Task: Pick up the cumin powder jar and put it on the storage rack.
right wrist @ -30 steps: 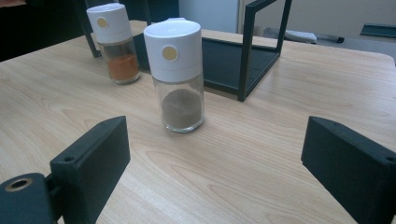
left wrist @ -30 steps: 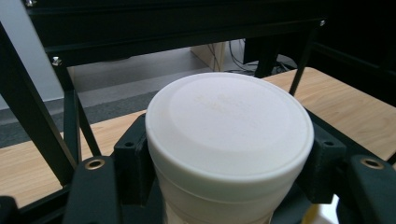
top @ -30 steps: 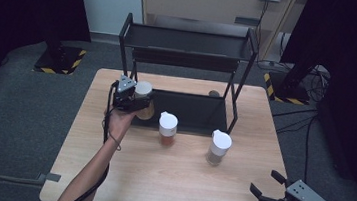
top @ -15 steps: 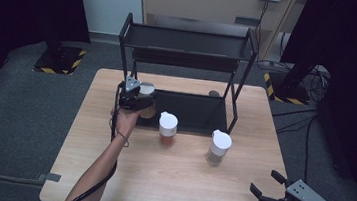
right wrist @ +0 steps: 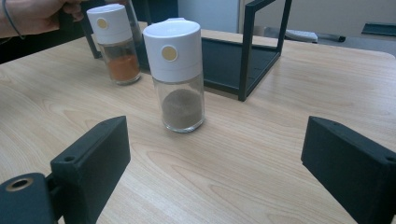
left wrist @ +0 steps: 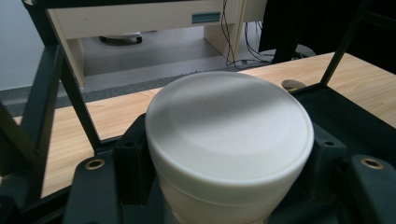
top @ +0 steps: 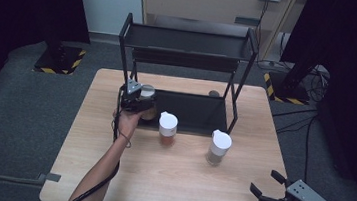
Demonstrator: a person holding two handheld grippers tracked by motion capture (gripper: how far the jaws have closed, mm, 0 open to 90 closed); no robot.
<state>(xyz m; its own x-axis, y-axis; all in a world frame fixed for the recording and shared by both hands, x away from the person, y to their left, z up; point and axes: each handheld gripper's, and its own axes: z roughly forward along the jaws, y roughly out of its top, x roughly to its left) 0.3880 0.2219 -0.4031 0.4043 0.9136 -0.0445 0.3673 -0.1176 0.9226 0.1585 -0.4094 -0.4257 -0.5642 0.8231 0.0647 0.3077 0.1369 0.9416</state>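
Left gripper (top: pixel 139 98) jaws clamped, right gripper (top: pixel 269 184) jaws wide apart.

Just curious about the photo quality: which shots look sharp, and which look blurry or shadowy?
Left gripper view: the white jar lid is soft-focused, with a shadow across its near half. Right gripper view: the brown spice jar is crisp. High view: bright table, dark surroundings.

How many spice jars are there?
3: one in the left gripper at the rack's lower shelf, an orange jar and a brown jar on the table.

Held jar (left wrist: pixel 229 144): body hidden by fingers, contents unseen; base cut off at bottom edge.
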